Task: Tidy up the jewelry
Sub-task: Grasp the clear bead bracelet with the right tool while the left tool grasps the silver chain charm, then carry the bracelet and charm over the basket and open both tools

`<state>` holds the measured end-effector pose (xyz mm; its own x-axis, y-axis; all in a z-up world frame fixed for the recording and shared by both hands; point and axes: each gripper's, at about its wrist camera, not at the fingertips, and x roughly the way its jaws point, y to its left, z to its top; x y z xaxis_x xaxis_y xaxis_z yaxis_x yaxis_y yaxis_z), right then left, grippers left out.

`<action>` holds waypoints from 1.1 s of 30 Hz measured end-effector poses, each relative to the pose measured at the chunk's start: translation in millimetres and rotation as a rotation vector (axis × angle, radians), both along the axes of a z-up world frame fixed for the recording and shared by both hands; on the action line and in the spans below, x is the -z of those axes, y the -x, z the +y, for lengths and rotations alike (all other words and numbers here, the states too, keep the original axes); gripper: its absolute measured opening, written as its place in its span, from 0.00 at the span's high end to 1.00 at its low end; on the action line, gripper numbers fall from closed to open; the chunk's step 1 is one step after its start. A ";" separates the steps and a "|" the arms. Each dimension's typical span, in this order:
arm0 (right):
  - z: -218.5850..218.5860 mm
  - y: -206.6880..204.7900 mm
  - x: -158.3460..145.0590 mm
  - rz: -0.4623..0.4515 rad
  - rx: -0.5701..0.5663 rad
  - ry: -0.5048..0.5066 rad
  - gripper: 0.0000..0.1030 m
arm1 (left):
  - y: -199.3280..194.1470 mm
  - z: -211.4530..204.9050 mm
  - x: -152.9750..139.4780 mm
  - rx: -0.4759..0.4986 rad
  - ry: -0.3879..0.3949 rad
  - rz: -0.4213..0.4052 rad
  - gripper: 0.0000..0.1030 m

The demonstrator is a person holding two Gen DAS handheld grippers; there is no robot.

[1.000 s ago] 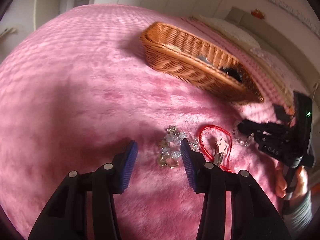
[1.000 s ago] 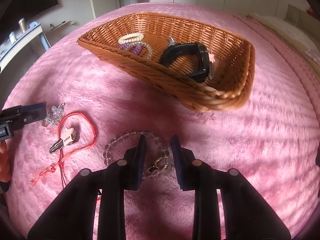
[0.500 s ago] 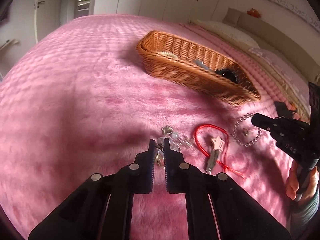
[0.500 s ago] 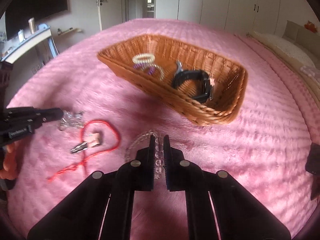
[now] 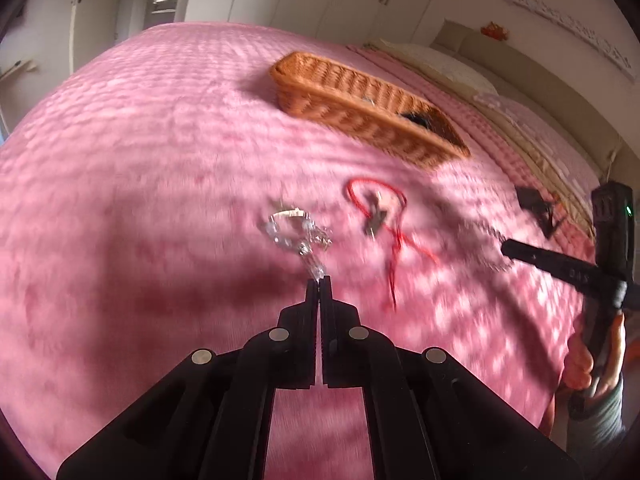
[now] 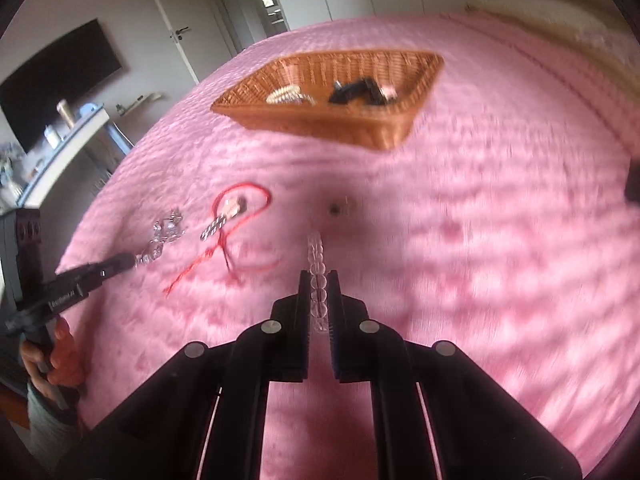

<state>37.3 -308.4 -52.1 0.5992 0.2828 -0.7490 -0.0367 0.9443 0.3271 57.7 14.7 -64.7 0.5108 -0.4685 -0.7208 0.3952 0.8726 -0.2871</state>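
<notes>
The left tongs [image 5: 319,280] are pinched fully together on one end of a silvery crystal-link bracelet [image 5: 296,232], whose loop trails ahead of their tips over the pink plush bedspread [image 5: 140,168]. The right tongs [image 6: 319,280] are closed to a narrow gap on a clear round-bead bracelet [image 6: 317,264], a few beads between the pads and the rest sticking out ahead of the tips. Both pieces look light, limp and slippery, so I judge a grip across a bead or link safer than one on the clasp; they will swing and may slide free. A red cord with a small charm [image 6: 236,208] lies between the two tongs on the bedspread. Well ahead of both sits the brown woven wicker basket [image 6: 312,124], holding a black strap, a cream coil band and more beads, all blurred.
</notes>
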 end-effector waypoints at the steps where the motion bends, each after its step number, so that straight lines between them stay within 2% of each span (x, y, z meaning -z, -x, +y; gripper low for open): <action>1: -2.3 3.4 3.6 0.007 0.016 0.003 0.94 | 4.1 1.0 2.6 -0.001 -0.009 0.008 1.00; 6: -12.9 11.2 17.3 0.034 0.068 0.024 0.94 | 18.9 6.6 7.0 0.016 -0.028 0.025 0.99; 9: -13.8 13.8 20.4 0.032 0.073 0.049 0.93 | 19.1 11.6 3.9 -0.007 -0.035 0.006 0.77; 11: -16.4 15.4 22.4 0.031 0.060 0.038 0.91 | 18.6 13.4 0.8 -0.025 -0.039 -0.011 0.71; 13: -18.5 18.6 21.2 0.015 0.056 0.037 0.80 | 13.3 11.8 -1.5 -0.046 -0.048 -0.021 0.60; 15: -20.0 20.9 18.8 0.000 0.061 0.055 0.60 | 7.2 6.6 -2.9 -0.056 -0.068 -0.040 0.57; 16: -19.7 21.4 17.3 -0.010 0.061 0.067 0.59 | 4.4 3.9 -2.5 -0.055 -0.072 -0.040 0.54; 20: -15.6 10.0 18.8 0.001 0.049 0.105 0.59 | -7.9 -10.4 6.9 -0.049 -0.113 -0.020 0.54; 24: -7.9 -5.7 26.0 0.021 0.053 0.180 0.61 | -9.8 -19.9 8.2 -0.044 -0.163 -0.040 0.53; 25: -2.1 -7.9 25.7 0.016 0.045 0.217 0.66 | -10.1 -21.6 8.6 -0.043 -0.175 -0.045 0.53; 26: 4.6 -9.2 25.3 0.011 0.030 0.250 0.76 | -10.0 -23.2 9.1 -0.041 -0.185 -0.048 0.54; 27: 10.6 -9.6 25.3 0.006 0.016 0.270 0.84 | -9.0 -25.5 9.5 -0.039 -0.204 -0.057 0.60; 28: 14.1 -8.7 25.3 0.001 0.008 0.281 0.87 | -7.8 -27.3 9.9 -0.040 -0.217 -0.063 0.72; 29: 18.5 -7.2 24.7 -0.006 -0.002 0.297 0.93 | -7.3 -28.0 10.1 -0.040 -0.223 -0.067 0.74; 30: 20.9 -5.6 23.9 -0.010 -0.007 0.305 0.94 | -6.0 -28.3 9.5 -0.037 -0.224 -0.073 0.85; 32: 23.2 -1.4 20.7 -0.022 -0.019 0.288 0.94 | -2.1 -27.8 7.6 -0.031 -0.218 -0.086 0.92; 33: 22.9 1.9 17.7 -0.030 -0.024 0.264 0.94 | -0.7 -26.8 6.1 -0.026 -0.207 -0.092 0.92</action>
